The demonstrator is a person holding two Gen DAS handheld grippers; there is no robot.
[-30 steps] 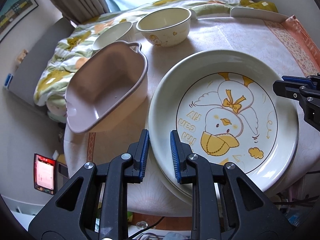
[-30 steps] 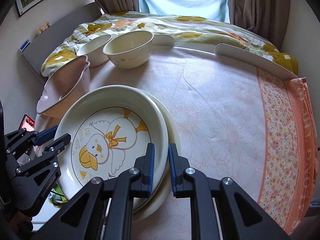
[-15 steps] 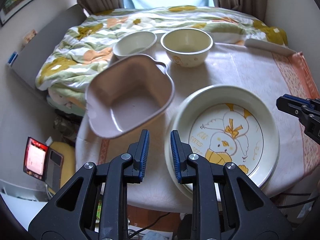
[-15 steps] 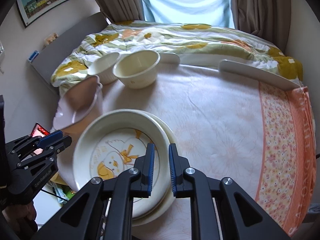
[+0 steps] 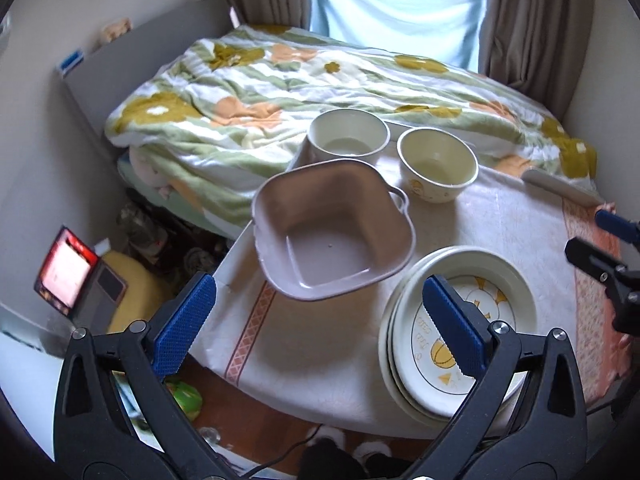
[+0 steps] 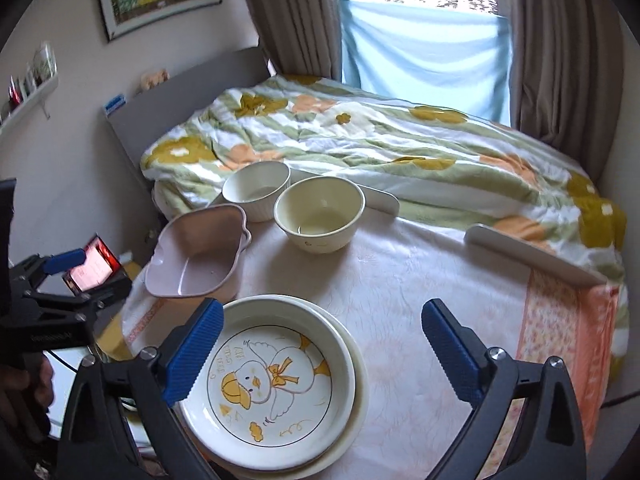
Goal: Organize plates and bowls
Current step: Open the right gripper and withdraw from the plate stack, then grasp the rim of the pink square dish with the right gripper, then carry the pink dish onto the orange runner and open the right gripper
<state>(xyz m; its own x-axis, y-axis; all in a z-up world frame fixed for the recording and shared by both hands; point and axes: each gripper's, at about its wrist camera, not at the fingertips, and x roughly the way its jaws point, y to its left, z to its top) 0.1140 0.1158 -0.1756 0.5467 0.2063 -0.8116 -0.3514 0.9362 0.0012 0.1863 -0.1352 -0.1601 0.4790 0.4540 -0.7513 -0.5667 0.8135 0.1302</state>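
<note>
- L gripper (image 5: 320,320) & R gripper (image 6: 320,344): fingers now opening wide, nothing between, lifting off duck plate (image 6: 276,380).
- Plate stack looking done; bowls (image 6: 320,216) remaining.

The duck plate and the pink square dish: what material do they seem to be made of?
Duck plate: probably glazed ceramic, glossy cream with a printed duck and soft window reflections on the rim; melamine is possible. Pink dish: likely matte ceramic or plastic, with a dull, even surface and thick rounded rim; the look leaves it open.

Duck plate (image 6: 276,380) tops the plate stack; square dish (image 6: 200,256) behind-left; two bowls (image 6: 320,216) beyond.
</note>
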